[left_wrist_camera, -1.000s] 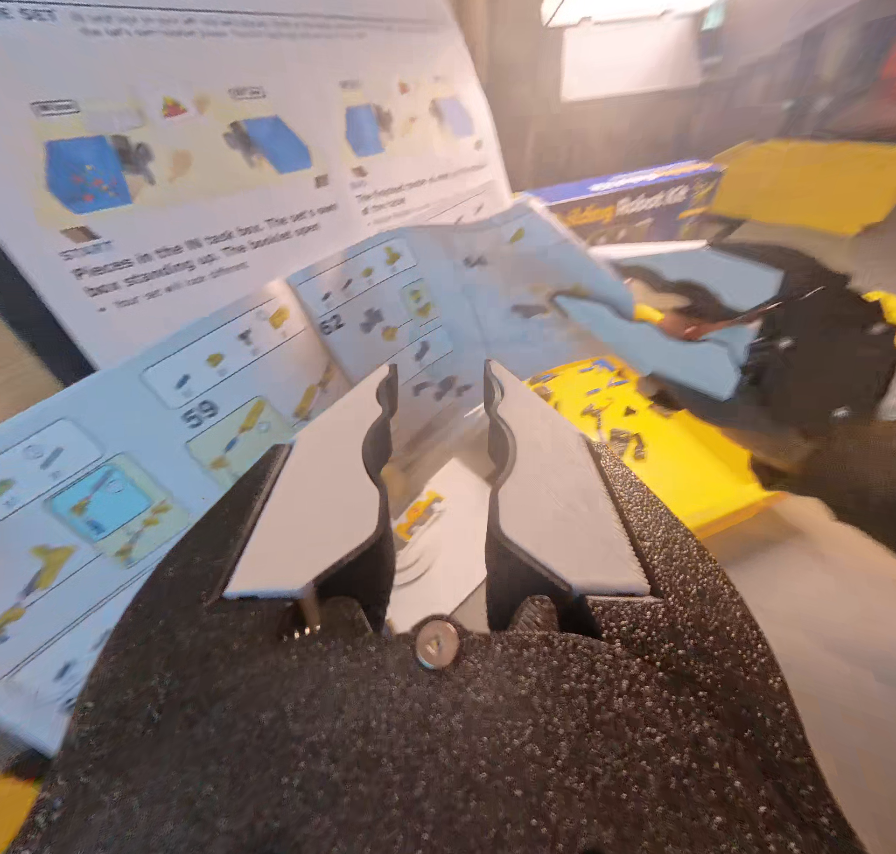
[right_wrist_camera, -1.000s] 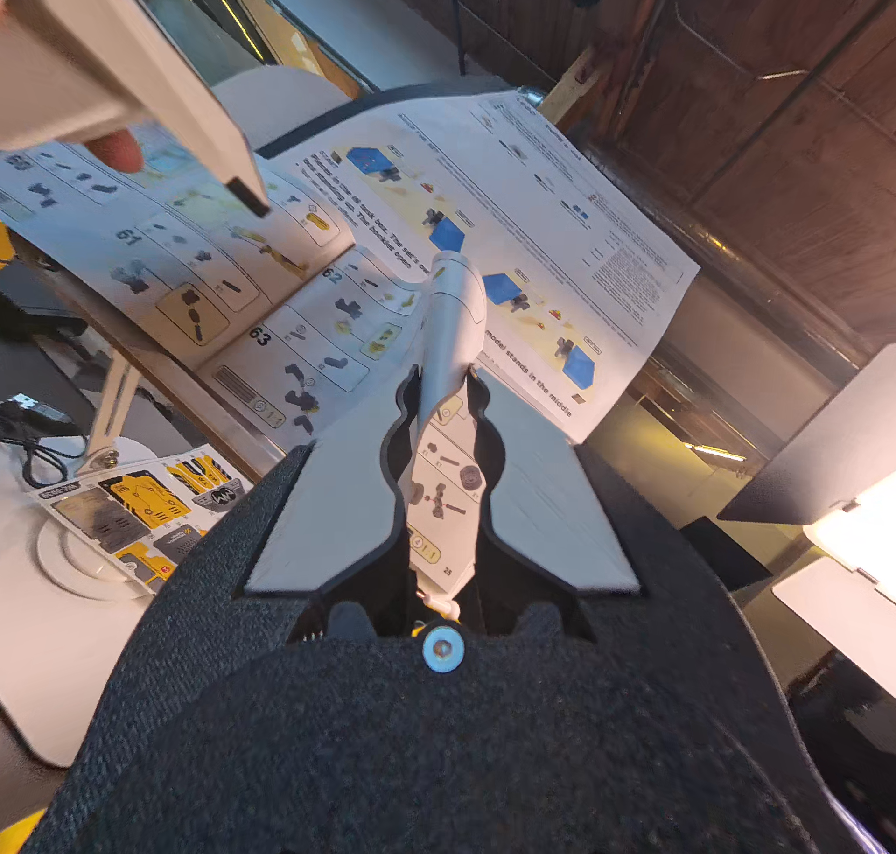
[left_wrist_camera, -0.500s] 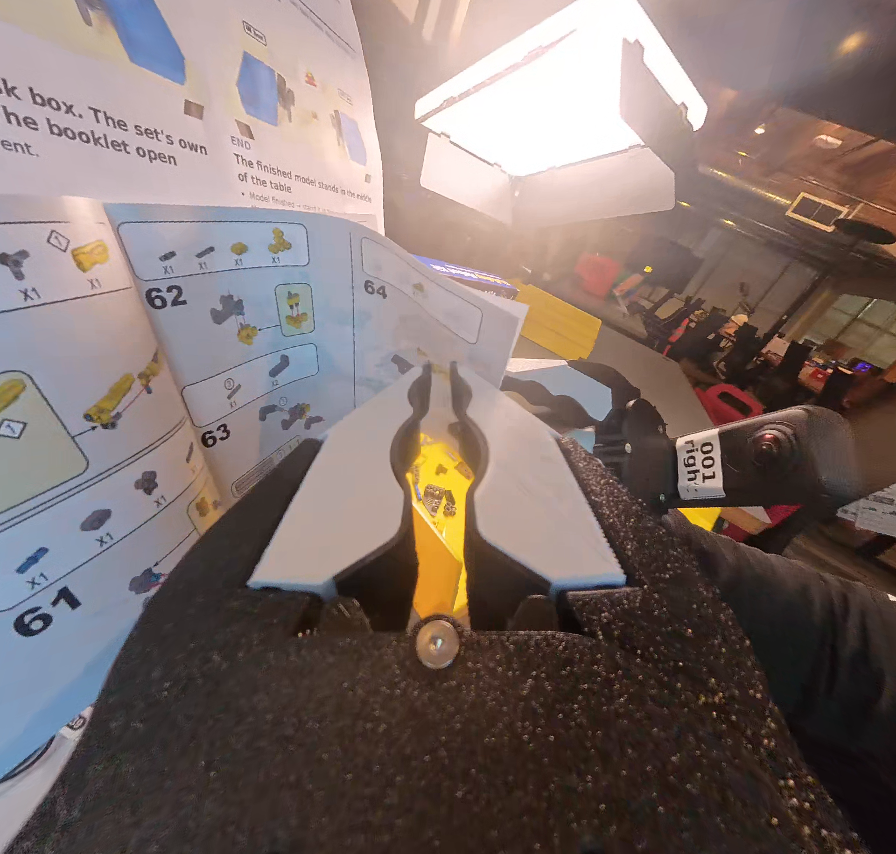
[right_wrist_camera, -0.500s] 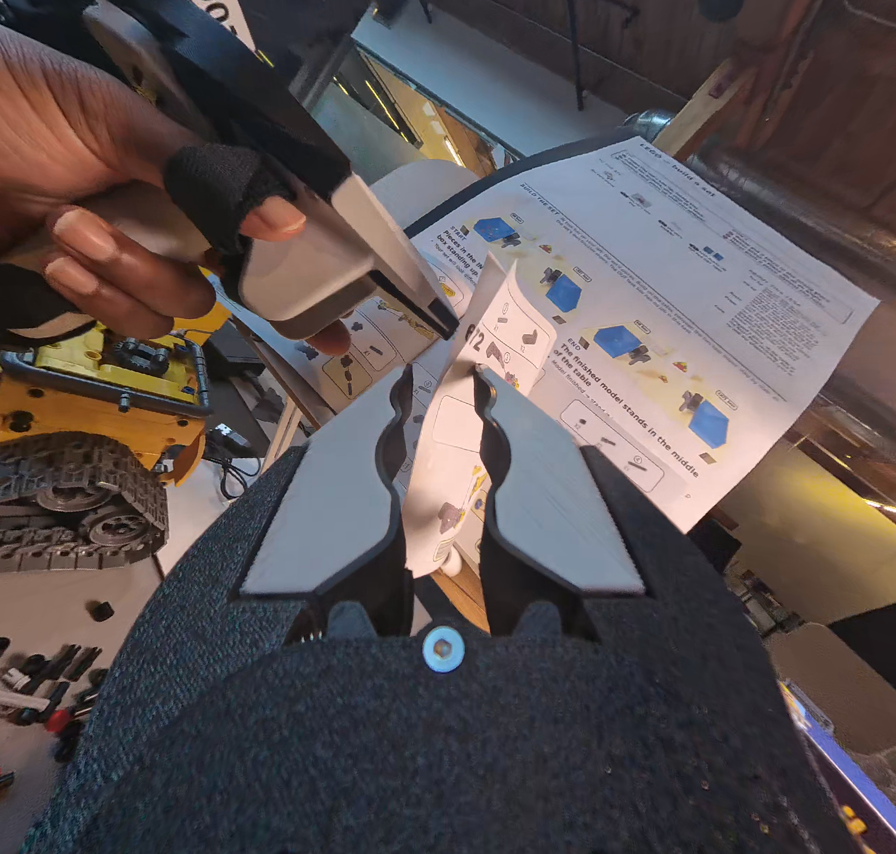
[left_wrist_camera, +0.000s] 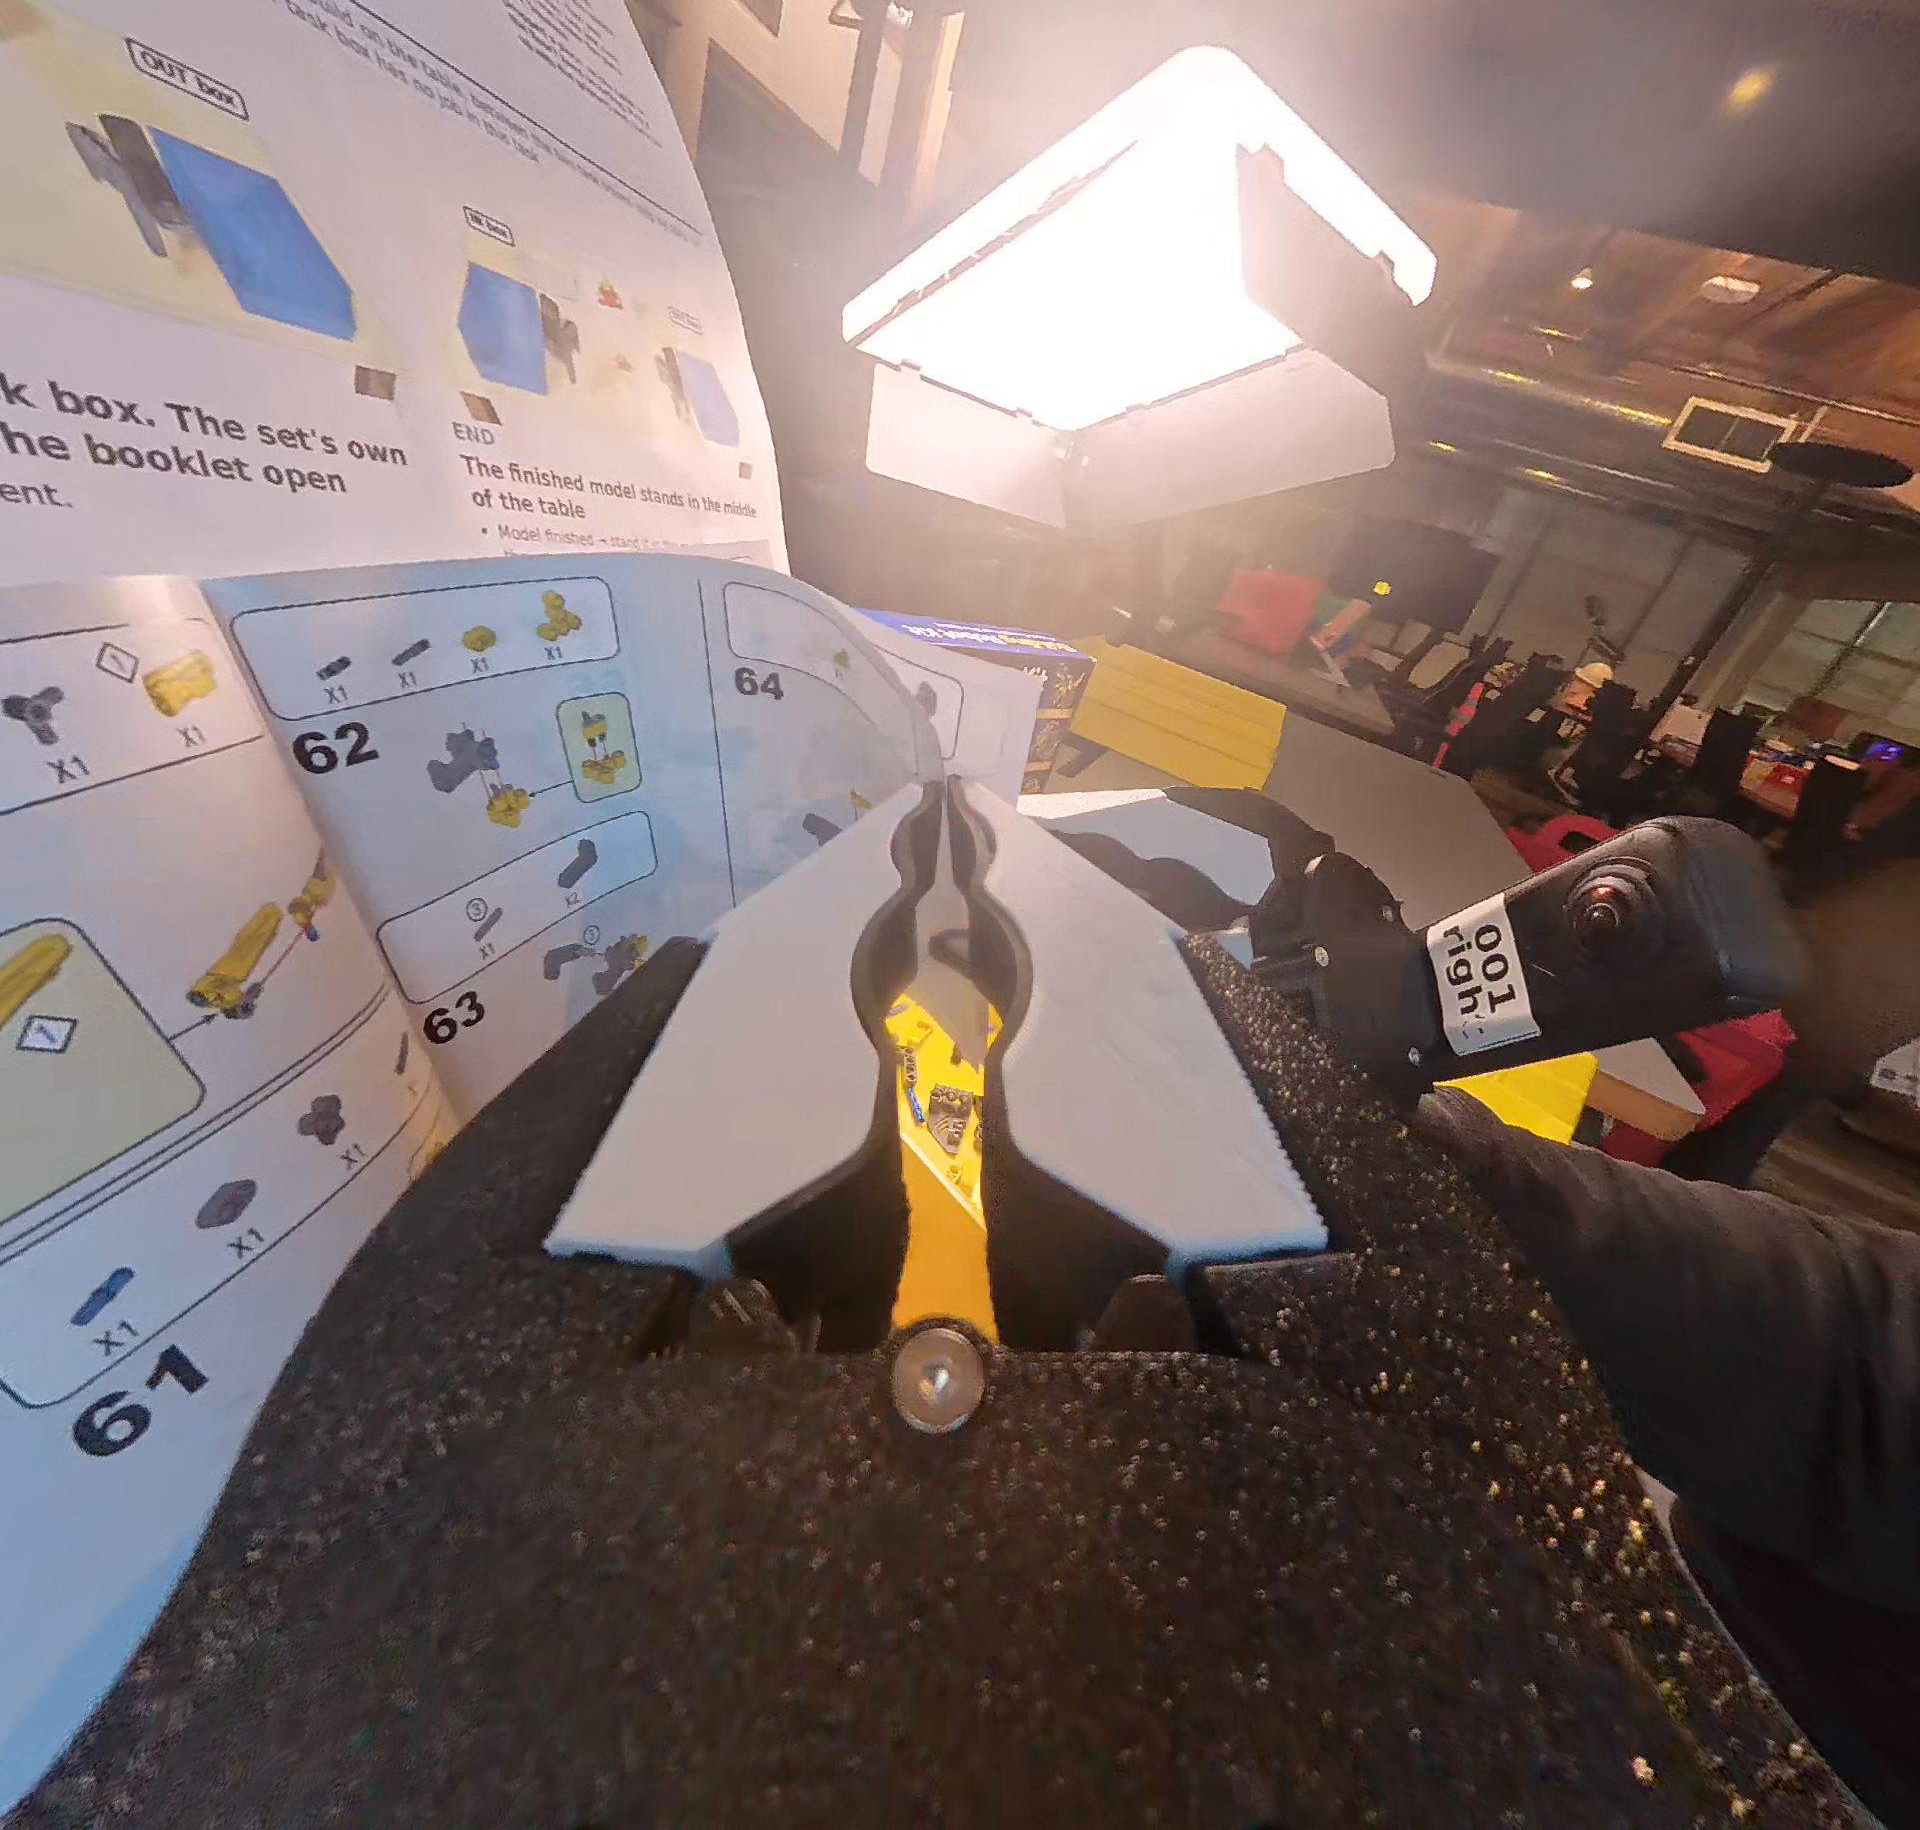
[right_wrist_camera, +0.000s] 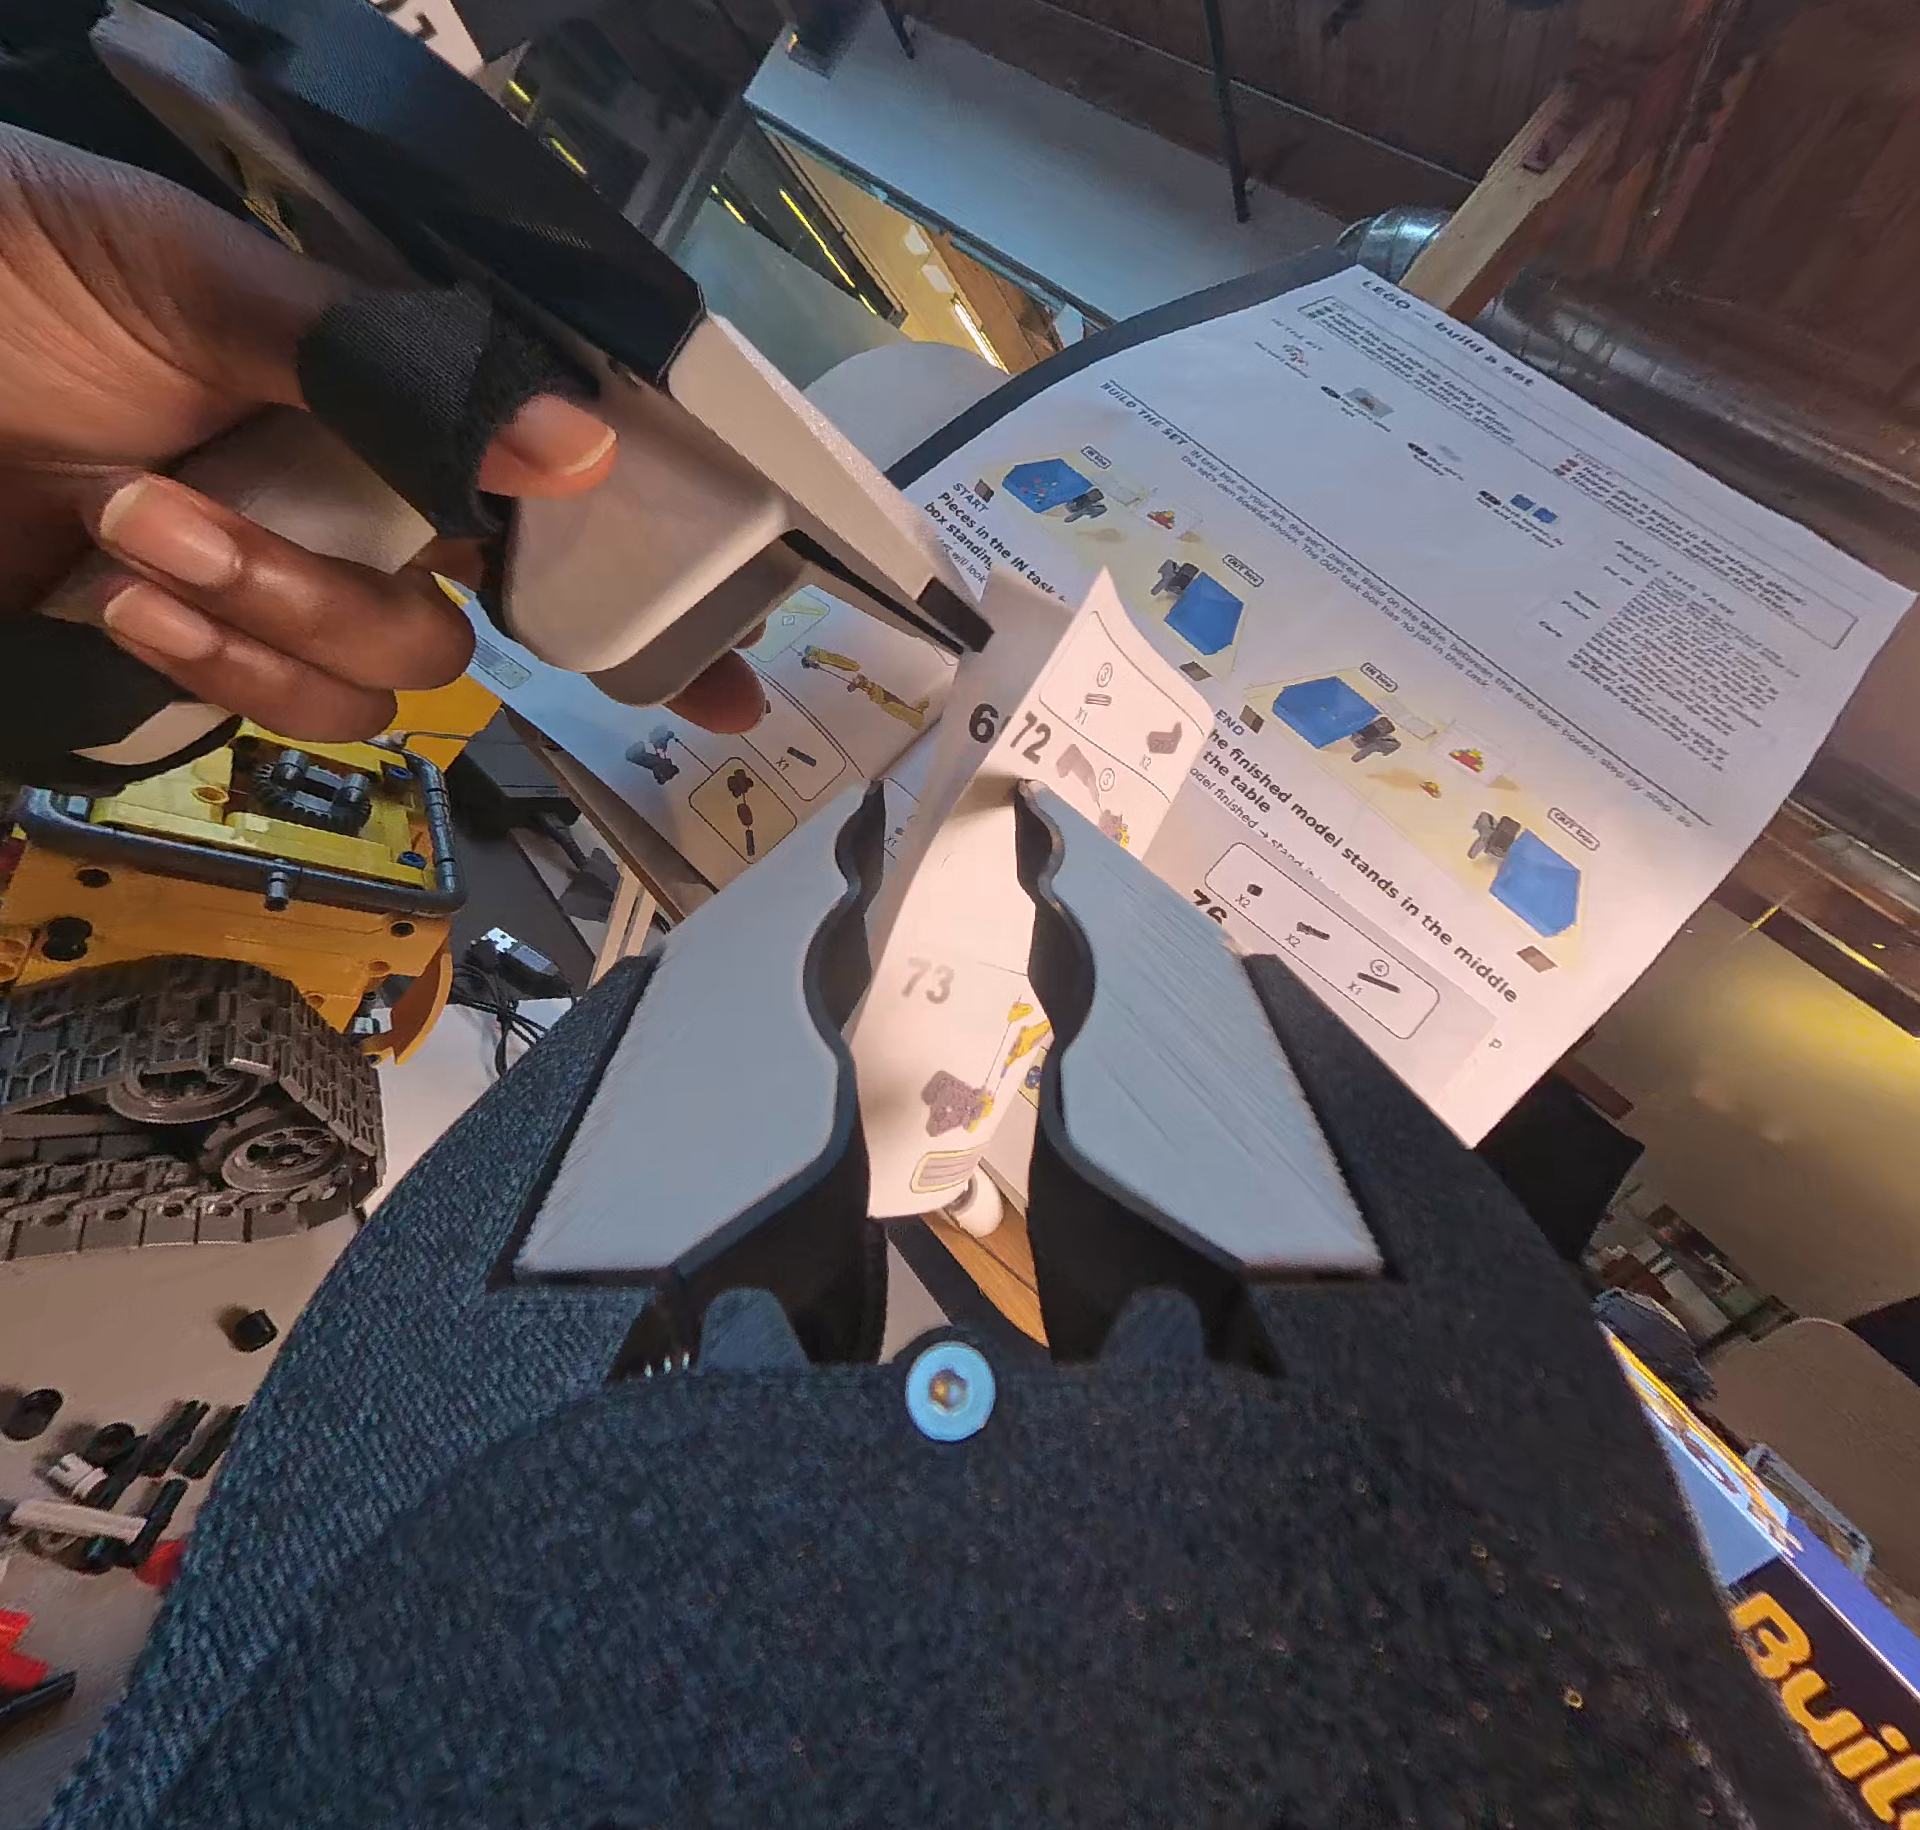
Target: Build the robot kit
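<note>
An open building-instructions booklet (left_wrist_camera: 468, 793) stands in front of a large white instruction sheet (left_wrist_camera: 312, 274). My left gripper (left_wrist_camera: 943, 788) is shut on the outer edge of one booklet page (left_wrist_camera: 831, 700), which curls from the spine to the fingertips. In the right wrist view a hand holds the left gripper (right_wrist_camera: 961, 627), with its tips pinched on that page's top corner. My right gripper (right_wrist_camera: 945, 793) is open. Loose booklet pages (right_wrist_camera: 956, 1001) stand between its fingers without being pressed. The right gripper's camera body (left_wrist_camera: 1600, 907) shows close on the right in the left wrist view.
A yellow tracked model (right_wrist_camera: 208, 897) stands at the left, with loose dark and red parts (right_wrist_camera: 104, 1468) on the table below it. A yellow tray of small parts (left_wrist_camera: 935, 1084) lies under my left fingers. A blue set box (left_wrist_camera: 997, 648) and a bright lamp panel (left_wrist_camera: 1122, 274) lie beyond. The grippers are tip to tip, or close to it.
My left gripper went from open to shut on the booklet page's edge and tilted upward. My right gripper's fingers spread apart, so the pages now stand loose between them.
</note>
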A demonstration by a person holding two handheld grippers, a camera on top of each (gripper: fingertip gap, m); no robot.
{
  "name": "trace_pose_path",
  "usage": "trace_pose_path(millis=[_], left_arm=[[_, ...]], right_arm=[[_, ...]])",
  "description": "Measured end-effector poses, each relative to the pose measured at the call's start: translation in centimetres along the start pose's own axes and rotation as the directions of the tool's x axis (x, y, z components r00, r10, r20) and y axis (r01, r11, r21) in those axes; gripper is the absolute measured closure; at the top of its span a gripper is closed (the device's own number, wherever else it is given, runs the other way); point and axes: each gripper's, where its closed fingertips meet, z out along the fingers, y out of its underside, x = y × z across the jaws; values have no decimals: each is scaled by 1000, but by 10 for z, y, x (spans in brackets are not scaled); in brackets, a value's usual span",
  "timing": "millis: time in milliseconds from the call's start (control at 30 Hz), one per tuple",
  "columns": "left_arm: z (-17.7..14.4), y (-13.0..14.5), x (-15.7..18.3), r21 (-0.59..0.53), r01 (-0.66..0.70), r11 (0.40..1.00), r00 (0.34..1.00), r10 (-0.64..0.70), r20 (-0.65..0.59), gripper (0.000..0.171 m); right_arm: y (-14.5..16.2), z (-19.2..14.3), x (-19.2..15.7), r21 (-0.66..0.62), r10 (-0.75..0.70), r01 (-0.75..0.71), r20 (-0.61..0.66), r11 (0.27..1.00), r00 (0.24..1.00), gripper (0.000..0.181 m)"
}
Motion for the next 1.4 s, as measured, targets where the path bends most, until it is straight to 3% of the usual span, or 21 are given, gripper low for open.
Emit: trace_pose_path(millis=[233, 367, 500, 600, 667, 733, 833, 933, 1067, 1200, 1400], left_arm=[[-2, 1, -7, -26, -29, 999, 998, 30, 52, 171], [-19, -7, -19, -51, -97, 994, 985, 103, 141, 171], [-54, -30, -33, -59, -149, 987, 960, 159, 231, 171], [-85, -49, -51, -78, -179, 981, 928, 194, 319, 171], [-106, -58, -69, -120, -215, 969, 885, 245, 395, 171], [-123, -63, -88, -172, -248, 953, 838, 300, 456, 171], [-142, -68, -114, -241, -257, 936, 785, 348, 513, 171], [-152, -62, -138, -311, -229, 923, 744, 372, 555, 171], [-163, -41, -153, -358, -142, 923, 732, 341, 590, 171], [-177, -43, -135, -337, -203, 919, 659, 383, 648, 165], [-136, -1, -106, -395, -227, 890, 710, 429, 558, 162]], right_arm=[[0, -1, 1, 4, 22, -22, 4, 1000, 1000, 156], [2, -9, 13, 19, 174, -175, 20, 984, 984, 149], [35, -21, 66, -70, 256, -274, -199, 959, 946, 146], [73, -40, 114, -268, 120, -263, -453, 927, 884, 130], [61, -49, 131, -252, 58, -219, -522, 943, 851, 126], [30, -39, 118, -175, 76, -172, -451, 969, 889, 134], [-12, -1, 43, -114, 46, -59, -117, 992, 992, 159], [6, 42, -17, -270, 84, -57, 88, 961, 993, 153], [41, 85, -37, -391, 22, 4, 61, 920, 998, 140], [39, 97, -39, -380, -55, 33, -46, 925, 997, 129], [41, 96, -27, -377, -71, -8, -196, 926, 978, 106]])
